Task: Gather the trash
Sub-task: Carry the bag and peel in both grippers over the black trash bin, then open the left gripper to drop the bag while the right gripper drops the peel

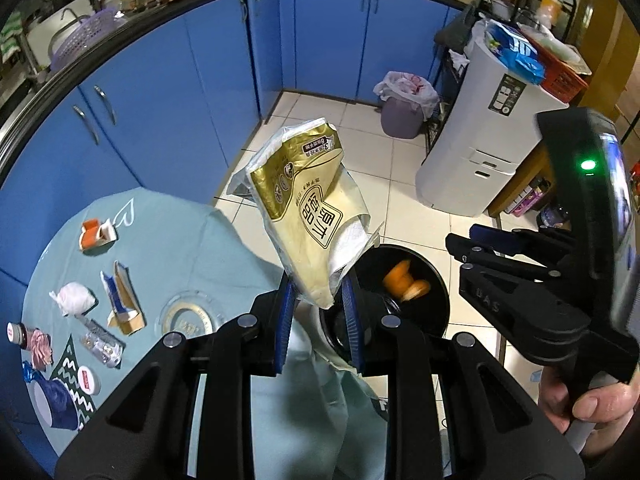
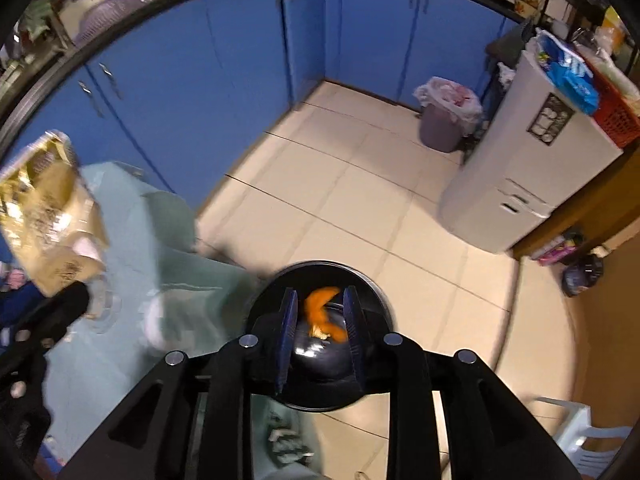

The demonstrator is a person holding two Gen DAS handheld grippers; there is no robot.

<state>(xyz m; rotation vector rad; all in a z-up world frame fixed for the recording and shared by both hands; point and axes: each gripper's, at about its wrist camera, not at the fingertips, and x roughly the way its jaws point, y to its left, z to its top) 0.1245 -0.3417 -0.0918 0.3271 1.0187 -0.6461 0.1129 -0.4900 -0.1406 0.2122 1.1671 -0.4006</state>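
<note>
My left gripper [image 1: 318, 292] is shut on the lower end of a gold and cream plastic package [image 1: 308, 200], which stands up above the fingers with white tissue showing inside; in the right wrist view the package [image 2: 48, 208] is blurred at the left edge. A round black bin [image 1: 436, 304] sits on the floor just right of the table. Orange peel [image 1: 406, 286] is inside it, blurred. My right gripper [image 2: 320, 300] points down over the bin [image 2: 376, 292]. Its blue pads stand apart, and the peel [image 2: 322, 308] below them touches neither pad. A hand holds the right gripper [image 1: 460, 254].
A round table with a teal cloth [image 1: 180, 248] carries several scraps: an orange and white carton [image 1: 96, 234], a crumpled white tissue [image 1: 76, 298], a torn box [image 1: 124, 304], a glass ashtray [image 1: 186, 318]. A lined purple bin [image 1: 402, 108] and a white appliance [image 1: 480, 140] stand by blue cabinets.
</note>
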